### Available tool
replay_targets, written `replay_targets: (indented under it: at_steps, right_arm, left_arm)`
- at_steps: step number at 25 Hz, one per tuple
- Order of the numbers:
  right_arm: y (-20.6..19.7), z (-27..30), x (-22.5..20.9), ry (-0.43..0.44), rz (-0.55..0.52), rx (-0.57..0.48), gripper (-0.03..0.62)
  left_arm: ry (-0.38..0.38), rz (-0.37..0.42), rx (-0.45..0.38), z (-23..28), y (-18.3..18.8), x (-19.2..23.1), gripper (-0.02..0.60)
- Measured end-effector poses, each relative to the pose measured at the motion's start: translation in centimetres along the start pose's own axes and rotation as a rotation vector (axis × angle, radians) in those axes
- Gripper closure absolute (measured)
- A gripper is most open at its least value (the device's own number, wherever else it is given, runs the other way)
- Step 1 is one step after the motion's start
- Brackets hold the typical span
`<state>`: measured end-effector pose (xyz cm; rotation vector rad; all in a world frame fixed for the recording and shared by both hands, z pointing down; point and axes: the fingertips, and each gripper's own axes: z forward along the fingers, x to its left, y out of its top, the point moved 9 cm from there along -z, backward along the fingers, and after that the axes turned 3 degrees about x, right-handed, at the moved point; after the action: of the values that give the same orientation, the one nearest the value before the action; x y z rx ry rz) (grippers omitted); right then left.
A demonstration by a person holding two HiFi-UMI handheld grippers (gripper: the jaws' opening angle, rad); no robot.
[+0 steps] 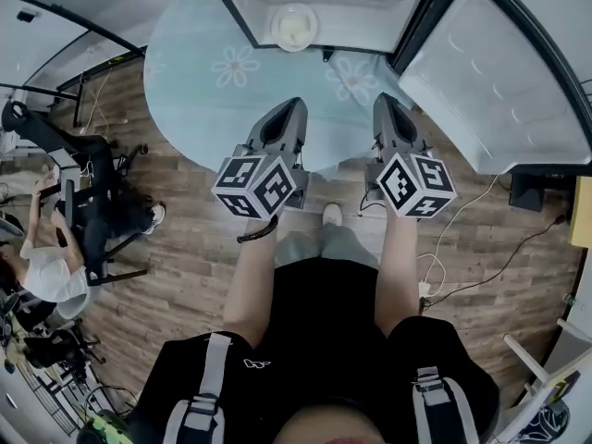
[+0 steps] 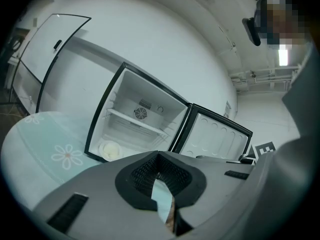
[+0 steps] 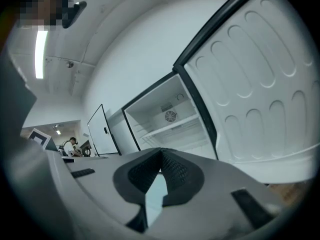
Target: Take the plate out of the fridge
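Plate (image 1: 294,26) lies flat in fridge (image 1: 363,17) at twelve o'clock, door (image 1: 490,72) at two; left gripper (image 1: 289,111) and right gripper (image 1: 388,106) jaws together.

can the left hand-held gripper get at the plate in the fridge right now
Probably yes. The door of the fridge stands wide open, and the plate lies on its floor with nothing in front. The left hand-held gripper is shut, so it must open first.

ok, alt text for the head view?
An open fridge with a plate on its floor, door swung right. The left gripper and right gripper, both shut and empty, hover over a flowered mat before it.
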<state>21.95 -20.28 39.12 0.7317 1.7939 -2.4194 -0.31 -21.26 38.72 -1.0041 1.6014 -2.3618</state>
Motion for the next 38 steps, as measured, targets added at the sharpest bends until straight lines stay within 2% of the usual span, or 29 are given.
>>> replay_targets:
  at_steps: [6,10,23,33,35,38]
  right_arm:
    - [2.4,1.2,1.7,0.088,-0.022,-0.036,0.589]
    - [2.1,2.3,2.4,0.102,-0.021,-0.02,0.589]
    - [0.3,9.9,0.8,0.086,-0.002,0.093,0.588]
    - [-4.2,16.7,0.4,0.118,0.127,0.18,0.586]
    - [-4.9,18.0,0.3,0.137,0.157,0.192,0.537]
    - [-5.9,19.5,0.2,0.14,0.177,0.218,0.536]
  left_arm:
    - [0.047,0.04,-0.045,-0.8,2.2,-0.3,0.581]
    - [0.053,0.038,-0.038,-0.5,2.5,0.6,0.581]
    - [0.123,-0.091,0.041,6.4,1.5,7.8,0.581]
    - [0.147,-0.238,0.083,9.7,-0.9,13.4,0.578]
    - [0.139,-0.26,0.092,10.5,-1.3,14.4,0.547]
    - [0.139,-0.29,0.115,11.7,-1.9,15.8,0.546]
